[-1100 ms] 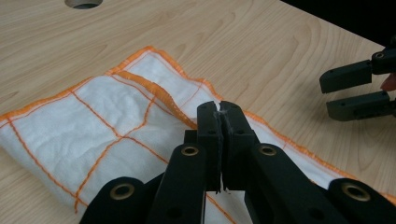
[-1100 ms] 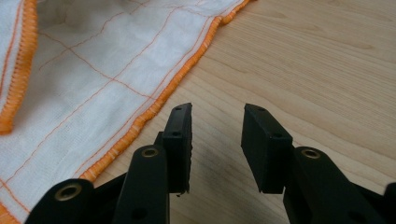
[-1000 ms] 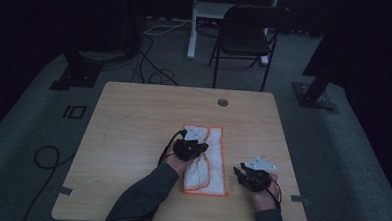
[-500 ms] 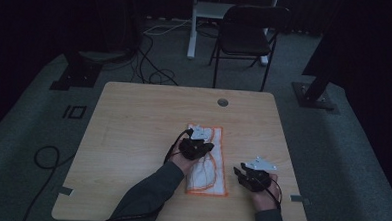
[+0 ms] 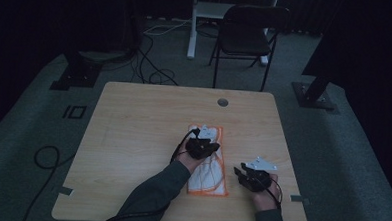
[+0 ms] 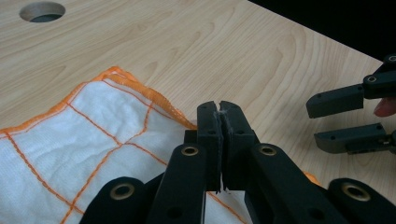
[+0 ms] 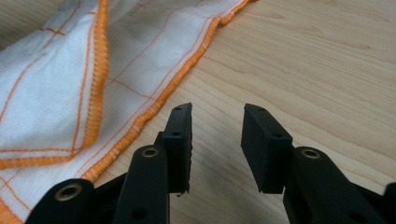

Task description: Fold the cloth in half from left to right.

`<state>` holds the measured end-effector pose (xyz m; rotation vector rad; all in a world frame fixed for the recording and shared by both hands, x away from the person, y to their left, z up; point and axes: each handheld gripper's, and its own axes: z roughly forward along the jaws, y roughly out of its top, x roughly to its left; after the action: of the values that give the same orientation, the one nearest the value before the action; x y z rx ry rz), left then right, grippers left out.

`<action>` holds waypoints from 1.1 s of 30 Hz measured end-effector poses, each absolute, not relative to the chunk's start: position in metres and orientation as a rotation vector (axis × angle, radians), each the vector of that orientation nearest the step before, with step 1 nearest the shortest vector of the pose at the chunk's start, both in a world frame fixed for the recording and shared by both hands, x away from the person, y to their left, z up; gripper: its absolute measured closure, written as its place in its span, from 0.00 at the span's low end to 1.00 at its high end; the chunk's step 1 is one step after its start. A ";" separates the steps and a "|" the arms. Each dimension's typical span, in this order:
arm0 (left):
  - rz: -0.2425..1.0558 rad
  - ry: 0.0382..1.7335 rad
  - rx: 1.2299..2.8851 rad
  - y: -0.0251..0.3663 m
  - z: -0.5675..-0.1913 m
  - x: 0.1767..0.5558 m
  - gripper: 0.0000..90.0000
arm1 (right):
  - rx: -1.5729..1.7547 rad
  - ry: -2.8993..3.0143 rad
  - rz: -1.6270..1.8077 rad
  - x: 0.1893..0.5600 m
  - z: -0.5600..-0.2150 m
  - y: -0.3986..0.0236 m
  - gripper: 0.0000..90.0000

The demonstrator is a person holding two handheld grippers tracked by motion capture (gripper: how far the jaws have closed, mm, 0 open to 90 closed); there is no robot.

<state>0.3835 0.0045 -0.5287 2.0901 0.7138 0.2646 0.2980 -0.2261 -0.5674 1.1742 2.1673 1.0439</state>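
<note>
One white cloth (image 5: pixel 209 163) with orange grid lines and orange hem lies flat on the right half of a light wooden table (image 5: pixel 132 138), its long side running away from the person. Left gripper (image 5: pixel 202 148) sits over the cloth's far part, jaws pressed together; whether fabric is pinched between them cannot be told. Right gripper (image 5: pixel 251 176) rests just right of the cloth, jaws apart over bare wood. A round cable hole (image 5: pixel 223 102) marks the table's far edge. Beyond stand a dark chair (image 5: pixel 247 37) and floor cables (image 5: pixel 155 73); the surrounding room is too dim to read. Both forearms are cut off at the lower frame edge.
</note>
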 end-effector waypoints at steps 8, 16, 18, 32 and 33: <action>0.256 0.719 2.103 -0.001 -0.534 0.387 0.99 | 1.174 2.171 1.044 0.298 -0.568 -0.226 0.70; 0.243 0.726 2.130 -0.012 -0.544 0.391 0.99 | 1.174 2.176 1.045 0.298 -0.568 -0.226 0.70; 0.233 0.726 2.136 -0.013 -0.548 0.391 0.99 | 1.173 2.181 1.045 0.298 -0.568 -0.225 0.70; 0.233 0.734 2.139 -0.013 -0.552 0.390 0.98 | 1.115 2.255 1.005 0.302 -0.573 -0.204 0.72; 0.235 0.731 2.144 -0.013 -0.552 0.391 0.98 | 1.104 2.266 1.002 0.302 -0.574 -0.202 0.72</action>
<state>0.3907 -0.0132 -0.5516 2.1443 0.7308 0.2349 0.3022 -0.2024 -0.5739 1.1043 2.2660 1.0021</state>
